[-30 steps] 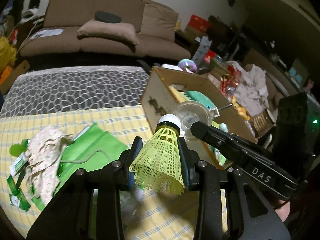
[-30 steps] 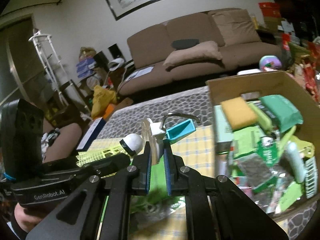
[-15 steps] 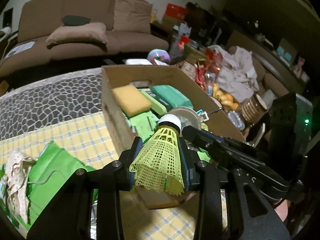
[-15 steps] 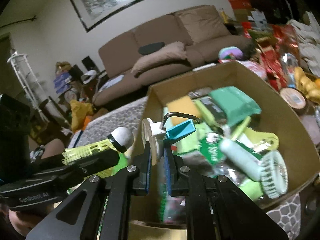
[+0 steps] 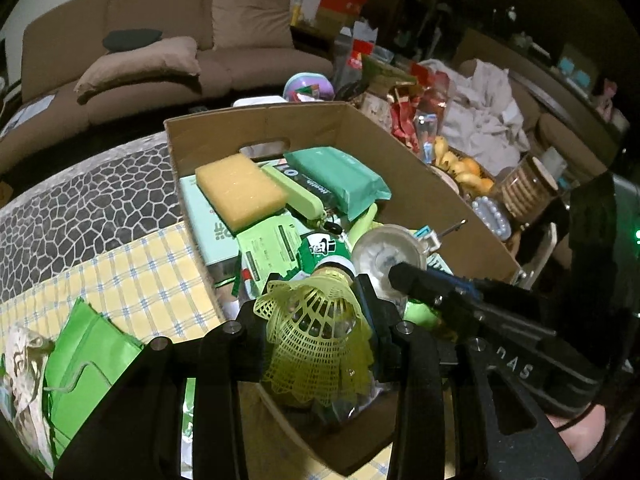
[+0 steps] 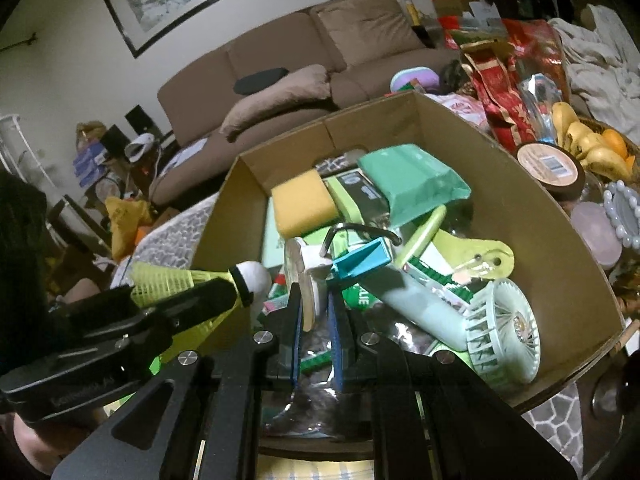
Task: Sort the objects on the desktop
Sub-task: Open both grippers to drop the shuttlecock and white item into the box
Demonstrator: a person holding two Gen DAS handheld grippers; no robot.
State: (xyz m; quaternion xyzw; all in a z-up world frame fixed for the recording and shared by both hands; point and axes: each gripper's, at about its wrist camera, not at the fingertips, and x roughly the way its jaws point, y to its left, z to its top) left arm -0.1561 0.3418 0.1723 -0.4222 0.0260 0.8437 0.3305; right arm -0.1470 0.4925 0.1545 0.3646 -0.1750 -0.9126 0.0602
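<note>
My left gripper [image 5: 316,312] is shut on a yellow shuttlecock [image 5: 316,336] and holds it over the near end of the cardboard box [image 5: 280,124]. The shuttlecock also shows in the right wrist view [image 6: 188,280]. My right gripper [image 6: 316,312] is shut on a suction hook [image 6: 316,276], a clear disc with a blue block and a metal hook, above the box [image 6: 520,208]. The hook's disc shows in the left wrist view [image 5: 384,254]. The box holds a yellow sponge [image 5: 240,190], a green wipes pack [image 5: 336,178] and a small hand fan [image 6: 496,332].
A yellow checked cloth [image 5: 132,280] covers the table left of the box. A green bag [image 5: 88,364] and a patterned cloth [image 5: 20,364] lie on it. Snack bags [image 6: 504,80], bananas [image 6: 592,144] and a jar [image 6: 552,168] crowd the right side. A brown sofa [image 5: 160,40] stands behind.
Both grippers have moved right, from over the yellow cloth to over the box, and tilted down toward its contents. Each still holds its item.
</note>
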